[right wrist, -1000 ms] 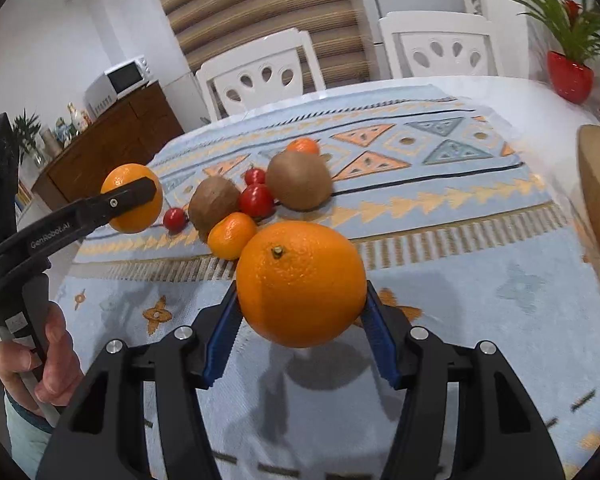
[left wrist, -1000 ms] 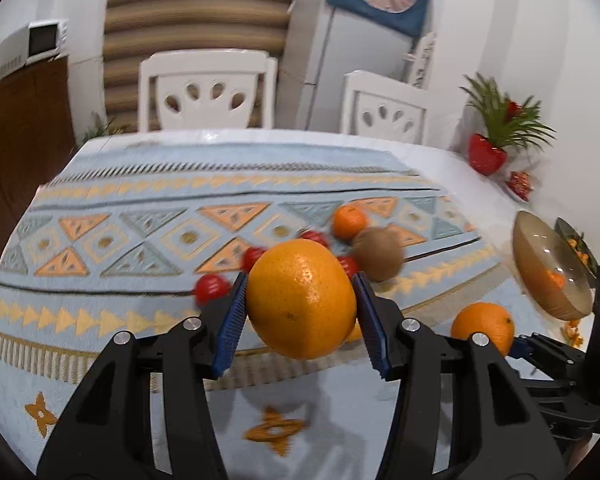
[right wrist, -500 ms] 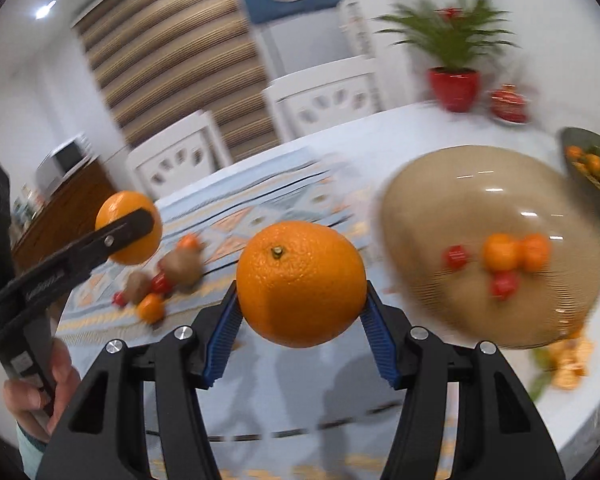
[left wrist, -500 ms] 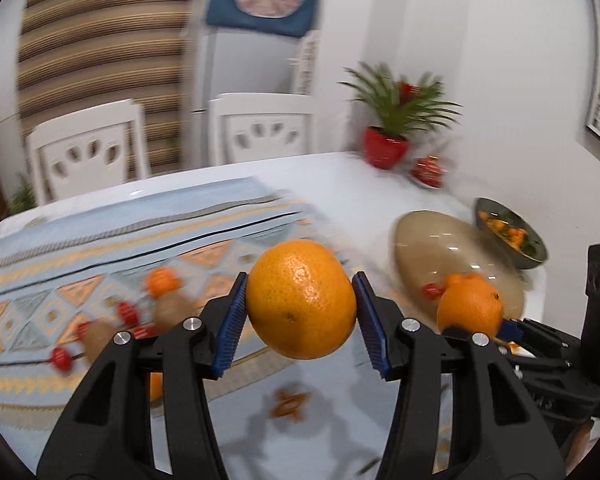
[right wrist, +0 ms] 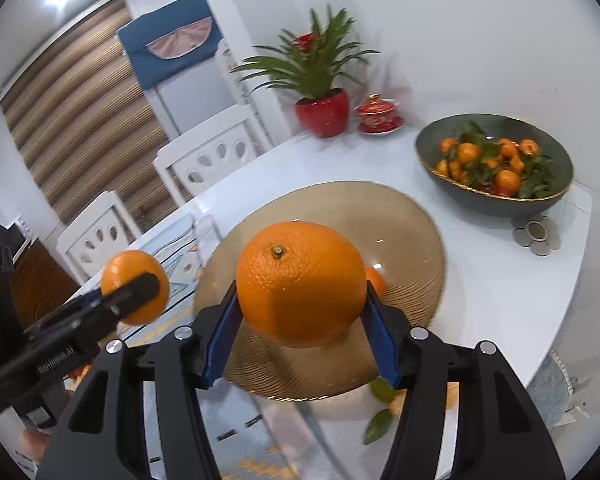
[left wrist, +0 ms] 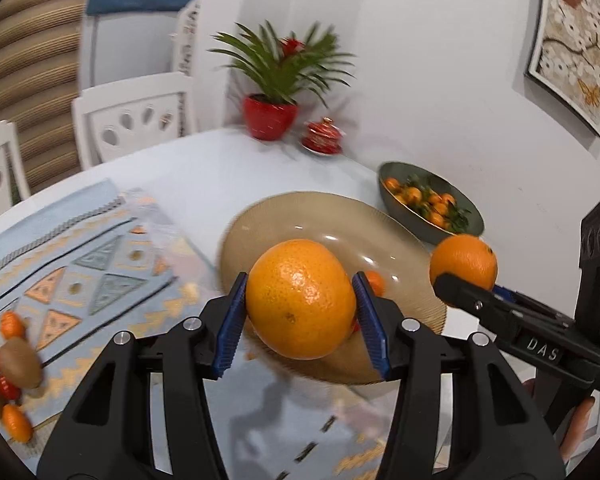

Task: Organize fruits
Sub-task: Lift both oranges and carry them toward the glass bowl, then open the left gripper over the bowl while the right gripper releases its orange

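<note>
oranges (right wrist: pixel 300 284): 2 | bowls (right wrist: pixel 496 196): 2 | chairs (right wrist: pixel 208 156): 2 | potted plant (right wrist: pixel 320 80): 1 | kiwis (left wrist: pixel 20 360): 2

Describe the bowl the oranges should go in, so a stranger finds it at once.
On the white table, past the patterned cloth, sits a wide tan bowl. Unlike the dark green bowl beside it, it is ribbed, shallow and nearly empty.

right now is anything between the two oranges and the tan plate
Nothing visible. Both tongs, left and right, hold oranges over the tan plate; only small fruit sits on it.
</note>
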